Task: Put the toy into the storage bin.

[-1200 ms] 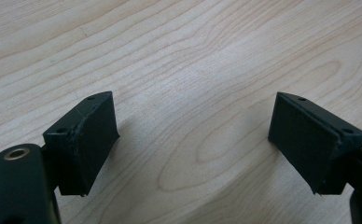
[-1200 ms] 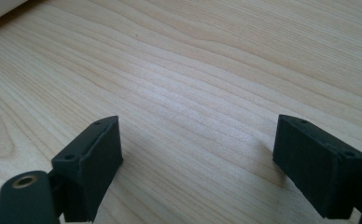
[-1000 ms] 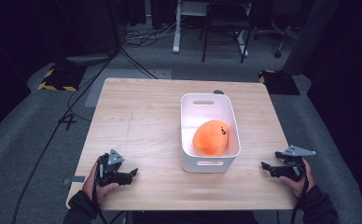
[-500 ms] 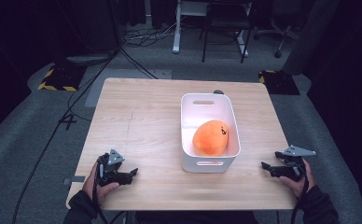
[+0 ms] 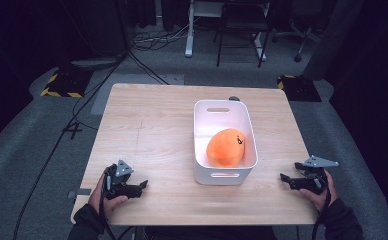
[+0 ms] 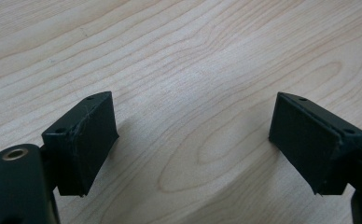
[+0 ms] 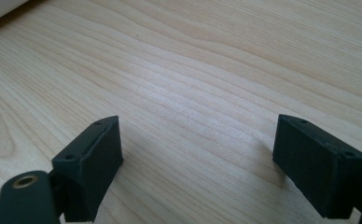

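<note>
Orange toy (image 5: 226, 147): in white bin (image 5: 200, 131), counter (image 5: 147, 120) centre-right.
Left gripper (image 5: 141, 186): 7 o'clock, jaws wide, empty.
Right gripper (image 5: 285, 178): 4 o'clock, wide, empty.
Risk: jaws may clip bin rim, shoving it.

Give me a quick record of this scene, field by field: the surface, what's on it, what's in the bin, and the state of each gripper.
surface: light wooden table
container: white bin with handle slots, standing right of the table's centre
contents: one orange rounded object with a small dark mark, lying in the bin's near half
left gripper: fingers wide apart, nothing between them, low over the near left of the table
right gripper: fingers wide apart, nothing held, at the near right edge, beside the bin and apart from it
contact: neither gripper touches the bin
</note>
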